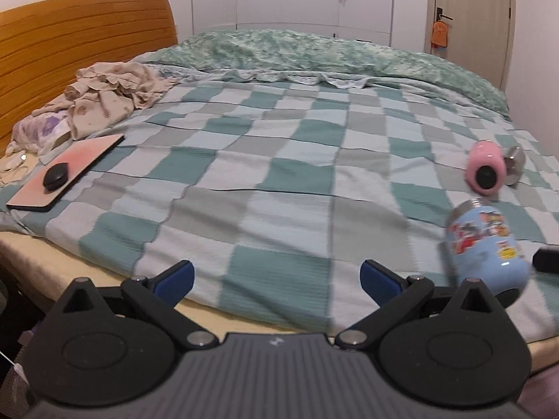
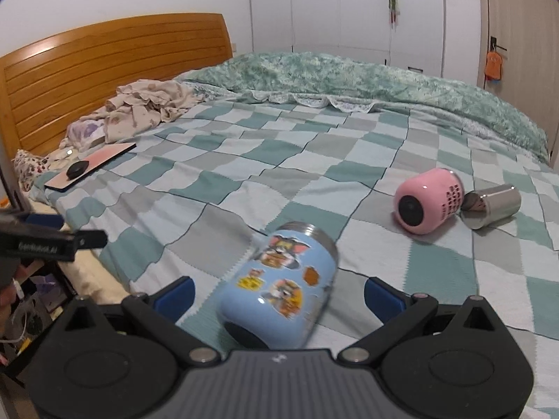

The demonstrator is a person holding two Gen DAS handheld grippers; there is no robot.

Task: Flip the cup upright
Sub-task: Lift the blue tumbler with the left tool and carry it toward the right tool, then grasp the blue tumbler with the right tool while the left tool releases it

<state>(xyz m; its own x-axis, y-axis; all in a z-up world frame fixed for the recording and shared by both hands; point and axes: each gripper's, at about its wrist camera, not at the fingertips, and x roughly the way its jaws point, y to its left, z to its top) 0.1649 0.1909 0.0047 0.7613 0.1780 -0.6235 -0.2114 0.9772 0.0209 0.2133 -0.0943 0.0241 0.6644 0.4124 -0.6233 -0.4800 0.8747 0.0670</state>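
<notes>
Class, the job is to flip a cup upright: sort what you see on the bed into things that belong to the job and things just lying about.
Belongs to the job:
blue cartoon cup, tipped over, between the open fingers of the right claw
pink cup, on its side
steel cup, on its side

Just lying about:
pink board
black puck
crumpled clothes
green quilt

Your work surface is a wide bed with a teal, grey and pale checked blanket (image 2: 279, 160). On it you have a light blue stickered metal cup (image 2: 279, 286) lying tilted on its side, a pink cup (image 2: 428, 200) on its side touching a shiny steel cup (image 2: 492, 206), a pink flat board (image 2: 92, 166) carrying a black round puck (image 2: 77, 169), crumpled beige clothes (image 2: 150, 108), and a rumpled green duvet (image 2: 349, 73).
</notes>
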